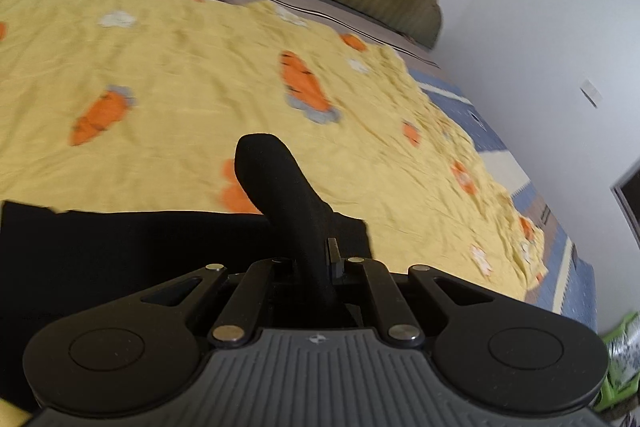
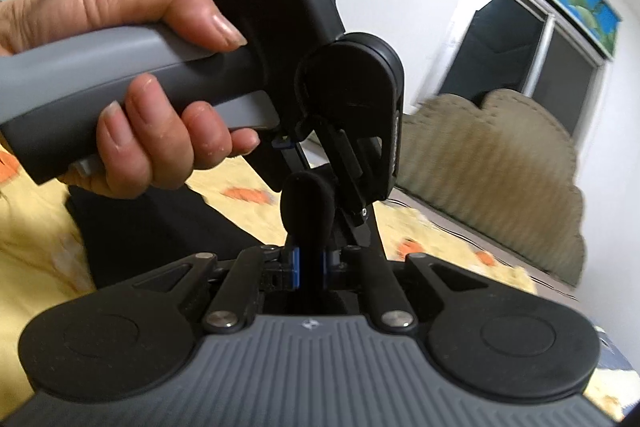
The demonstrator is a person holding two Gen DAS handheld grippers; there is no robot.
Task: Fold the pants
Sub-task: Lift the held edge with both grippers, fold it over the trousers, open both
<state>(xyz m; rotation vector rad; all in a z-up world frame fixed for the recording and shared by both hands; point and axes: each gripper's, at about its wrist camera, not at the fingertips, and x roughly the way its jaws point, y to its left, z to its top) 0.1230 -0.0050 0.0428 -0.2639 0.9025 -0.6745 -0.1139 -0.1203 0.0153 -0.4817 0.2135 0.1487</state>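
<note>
The left tool [image 1: 316, 243] is closed tight on a fold of the black pants [image 1: 120, 259]. A loop of the dark cloth sticks up past its tips. The rest of the pants hangs and spreads out to the left, over the near edge of the bed [image 1: 576, 279]. The bed wears a yellow blanket [image 1: 180, 67] with orange carrots on it.

The right tool [image 2: 306, 259] is closed too, pinching another bit of the black pants [image 2: 140, 227]. A round lump of cloth pokes up between its blue pads. Right in front of it is the other tool, held by the person's left hand [image 2: 132, 83]. So the two tools are very near each other.

Both tools probably hold the pants by one edge so the cloth can be lifted and laid over itself. Bringing the two together looks like a way to make the two held bits meet. The fold is not yet laid flat.

Both views are blurry, so it is hard to tell which part of the pants each tool has.

There are no clear boxes or baskets here. Something green [image 1: 620, 359] sits past the bed's near right corner, but it is too blurry to say what it is or what it holds.
</note>
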